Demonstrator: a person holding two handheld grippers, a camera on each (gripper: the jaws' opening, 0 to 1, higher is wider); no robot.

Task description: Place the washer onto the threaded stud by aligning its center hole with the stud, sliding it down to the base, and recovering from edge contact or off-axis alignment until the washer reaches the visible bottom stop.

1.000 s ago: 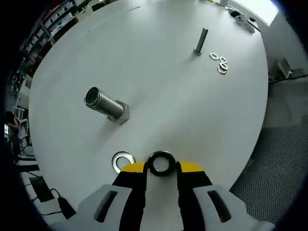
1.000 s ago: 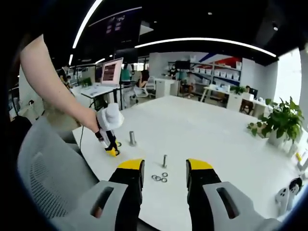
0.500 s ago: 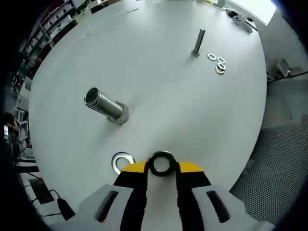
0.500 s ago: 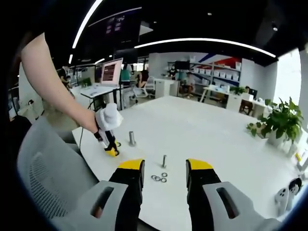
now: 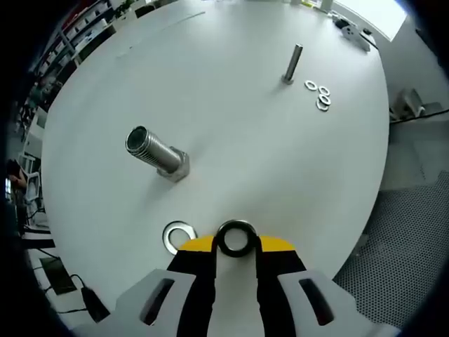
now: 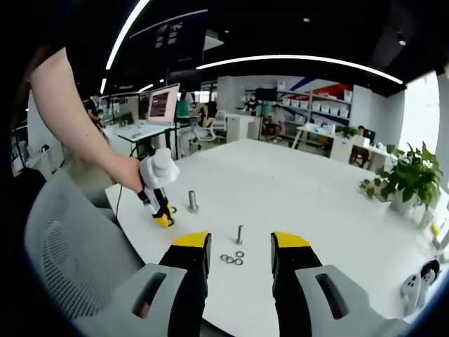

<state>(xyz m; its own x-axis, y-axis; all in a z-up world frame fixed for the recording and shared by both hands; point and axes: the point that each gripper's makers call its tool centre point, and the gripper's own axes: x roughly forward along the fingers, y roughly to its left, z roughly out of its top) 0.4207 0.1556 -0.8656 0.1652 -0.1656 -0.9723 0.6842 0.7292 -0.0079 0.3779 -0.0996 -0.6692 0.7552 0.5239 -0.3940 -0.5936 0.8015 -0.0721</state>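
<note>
Little has shifted since a second ago: I see the large threaded stud (image 5: pixel 156 153) sitting slightly lower in the left gripper view. The left gripper (image 5: pixel 236 242) keeps its jaws pinched on a washer (image 5: pixel 235 237), held above the white table (image 5: pixel 231 126). A second washer (image 5: pixel 178 234) lies flat beside it. Farther off, a thin stud (image 5: pixel 292 63) with three small washers (image 5: pixel 322 94). The right gripper (image 6: pixel 240 246) hovers with jaws apart, holding nothing.

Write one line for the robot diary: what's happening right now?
left tongs: shut on washer | large threaded stud: bare, washer not on it yet | spare washer: flat on table | right tongs: open, holding nothing
</note>
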